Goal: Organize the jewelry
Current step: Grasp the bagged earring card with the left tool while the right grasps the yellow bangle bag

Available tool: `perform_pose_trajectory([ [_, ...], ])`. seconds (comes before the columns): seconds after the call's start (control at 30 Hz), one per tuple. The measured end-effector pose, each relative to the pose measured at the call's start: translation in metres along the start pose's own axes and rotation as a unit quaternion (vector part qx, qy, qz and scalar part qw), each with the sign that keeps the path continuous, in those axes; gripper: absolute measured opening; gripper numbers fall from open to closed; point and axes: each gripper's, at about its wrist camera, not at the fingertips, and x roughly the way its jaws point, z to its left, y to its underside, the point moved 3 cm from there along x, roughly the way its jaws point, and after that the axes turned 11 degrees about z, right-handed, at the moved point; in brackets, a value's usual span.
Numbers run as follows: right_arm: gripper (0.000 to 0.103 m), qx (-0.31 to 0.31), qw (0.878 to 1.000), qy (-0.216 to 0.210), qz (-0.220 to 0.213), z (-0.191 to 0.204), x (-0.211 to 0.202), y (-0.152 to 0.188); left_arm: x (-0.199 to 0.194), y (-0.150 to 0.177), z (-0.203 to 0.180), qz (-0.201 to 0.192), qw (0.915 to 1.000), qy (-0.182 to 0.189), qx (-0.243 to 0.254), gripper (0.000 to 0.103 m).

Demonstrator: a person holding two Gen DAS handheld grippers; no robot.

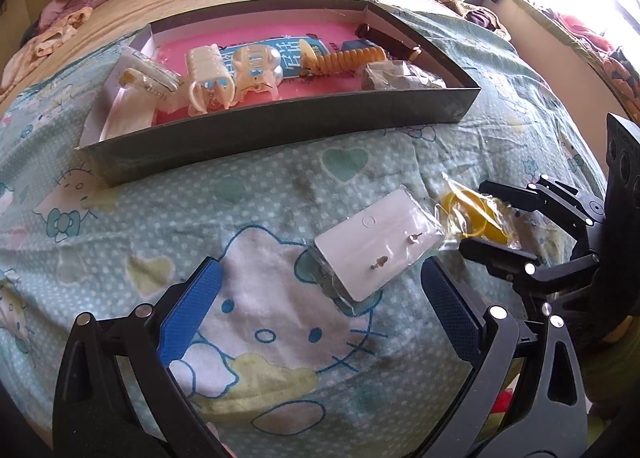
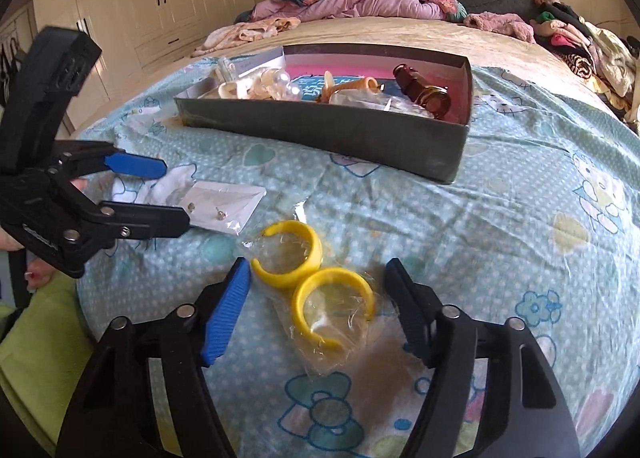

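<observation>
Straddling yellow earrings bag | R claw wide | L claw wide nr stud card

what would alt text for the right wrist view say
Open right gripper hovers over two yellow plastic cuff earrings in a clear plastic bag on a mint cartoon-cat bedsheet. At left, the open left gripper nears a white earring card; behind sits a dark cardboard tray of hair accessories.
</observation>
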Motion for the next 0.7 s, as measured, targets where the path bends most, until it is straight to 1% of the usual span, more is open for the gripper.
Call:
perform_pose_trajectory([
  [0.07,0.058,0.007,1.0,0.0,-0.005,-0.008,-0.005,0.001,0.004,-0.004,-0.004,0.001,1.0,0.003,0.008,0.093],
  [0.27,0.057,0.026,0.999,0.004,-0.02,-0.025,-0.017,0.0,0.015,-0.014,-0.016,0.005,0.9997,0.007,0.023,0.093],
  [0.4,0.057,0.043,0.999,0.005,-0.03,-0.036,-0.025,-0.002,0.02,-0.017,-0.027,0.0,0.9994,0.004,0.035,0.092],
  [0.43,0.057,0.045,0.998,0.005,-0.032,-0.038,-0.026,-0.003,0.021,-0.017,-0.03,-0.001,0.9993,-0.001,0.038,0.088],
  [0.47,0.057,0.046,0.998,0.006,-0.034,-0.039,-0.027,-0.004,0.022,-0.017,-0.031,-0.002,0.9991,-0.007,0.042,0.076],
  [0.5,0.057,0.047,0.998,0.007,-0.036,-0.041,-0.029,-0.005,0.022,-0.016,-0.032,-0.005,0.9988,-0.016,0.046,0.072],
  [0.57,0.057,0.048,0.998,0.008,-0.04,-0.042,-0.032,-0.007,0.021,-0.017,-0.032,-0.006,0.9988,-0.014,0.046,0.066],
  [0.7,0.057,0.047,0.998,0.008,-0.05,-0.042,-0.037,-0.012,0.012,-0.017,-0.031,-0.009,0.9987,-0.002,0.05,0.062],
])
